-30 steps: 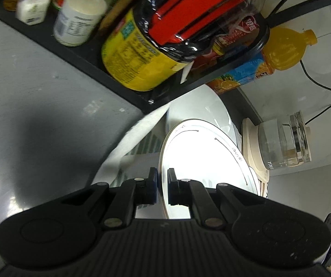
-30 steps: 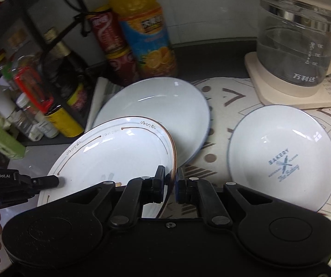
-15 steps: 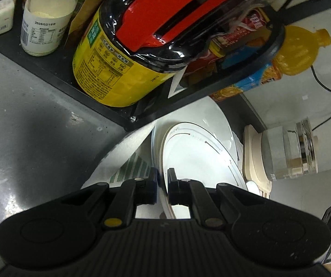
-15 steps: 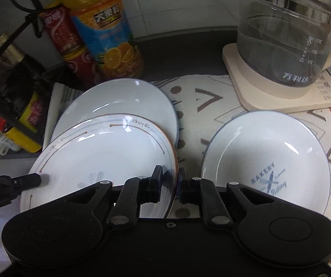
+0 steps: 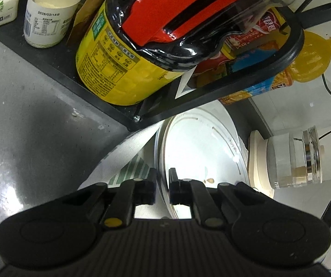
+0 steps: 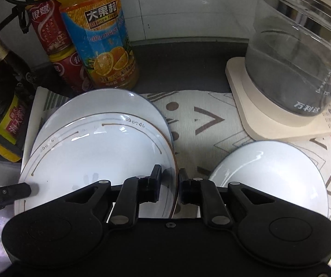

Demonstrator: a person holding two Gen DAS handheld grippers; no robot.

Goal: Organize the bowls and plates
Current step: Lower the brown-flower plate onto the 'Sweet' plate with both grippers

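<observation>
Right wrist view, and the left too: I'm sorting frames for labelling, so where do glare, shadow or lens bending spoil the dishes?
Right wrist view: sharp, streaks of glare on the brown-trimmed plate and the bowl; the kettle bulges at the edge. Left wrist view: the same plate is washed out by bright reflection, the shelf bows with fisheye bending, and a dark shadow lies on the grey counter.

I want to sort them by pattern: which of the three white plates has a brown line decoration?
The plate held by both claws, the brown-line plate, lying over the plain plate at the left. The third plate, at the right, shows no brown line.
</observation>
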